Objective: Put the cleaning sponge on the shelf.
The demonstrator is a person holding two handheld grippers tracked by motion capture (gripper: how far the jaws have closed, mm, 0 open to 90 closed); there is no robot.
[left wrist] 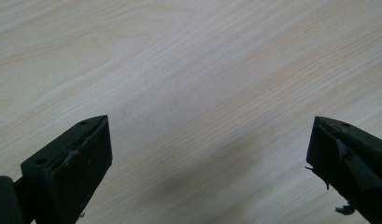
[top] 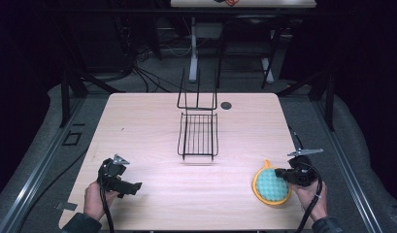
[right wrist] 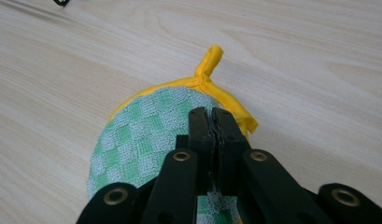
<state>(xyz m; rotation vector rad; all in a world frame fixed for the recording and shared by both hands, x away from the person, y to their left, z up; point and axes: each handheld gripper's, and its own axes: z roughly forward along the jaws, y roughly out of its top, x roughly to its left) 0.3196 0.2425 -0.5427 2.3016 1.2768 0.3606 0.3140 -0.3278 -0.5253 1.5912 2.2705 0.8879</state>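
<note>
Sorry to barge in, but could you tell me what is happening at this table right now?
A person holds a gripper in each hand at a wooden table. The right gripper has its jaws shut over a round green-checked pad with yellow trim, near the table's front right corner. The left gripper hovers open over bare wood at the front left. A black wire rack stands untouched mid-table.

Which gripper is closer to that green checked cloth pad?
The right gripper: its shut jaws sit over the pad, near its edge. The left gripper is open, far across the table over bare wood.
</note>
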